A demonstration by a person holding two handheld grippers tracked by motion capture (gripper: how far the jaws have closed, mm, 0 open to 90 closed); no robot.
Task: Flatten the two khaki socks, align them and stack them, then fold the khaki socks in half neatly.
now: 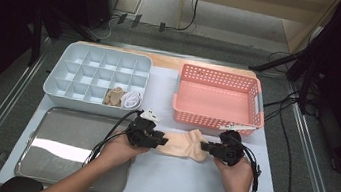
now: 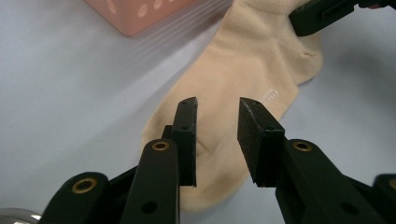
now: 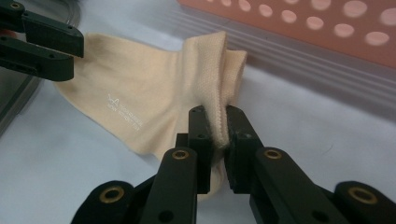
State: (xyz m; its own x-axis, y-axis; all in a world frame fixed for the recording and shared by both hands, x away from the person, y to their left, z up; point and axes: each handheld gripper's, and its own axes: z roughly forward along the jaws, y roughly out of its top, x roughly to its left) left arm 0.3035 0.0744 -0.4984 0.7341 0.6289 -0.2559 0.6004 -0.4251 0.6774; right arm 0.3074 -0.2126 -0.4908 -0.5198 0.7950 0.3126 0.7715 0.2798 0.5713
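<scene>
1. On the counter (image 1: 167,176), in the high view, a cream sock (image 1: 183,144) lies just in front of the pink basket (image 1: 218,100), between the left gripper (image 1: 161,140) and the right gripper (image 1: 204,146). Its long axis runs left to right across the counter.
2. The right gripper view adds the grip: its fingers (image 3: 201,140) are nearly closed, pinching a bunched ridge of the sock's ribbed cuff end.
3. The left gripper view shows its fingers (image 2: 187,135) standing partly apart over the sock's rounded toe end, with fabric beneath the gap and neither pad pressing it.
4. So the toe points toward the left gripper and the cuff toward the right.
5. Small white lettering on the sock reads in both gripper views, not from above.
6. The high view alone takes in the divided grey organizer (image 1: 97,78) holding rolled socks (image 1: 122,98) and the metal tray (image 1: 60,146) at the left.
</scene>
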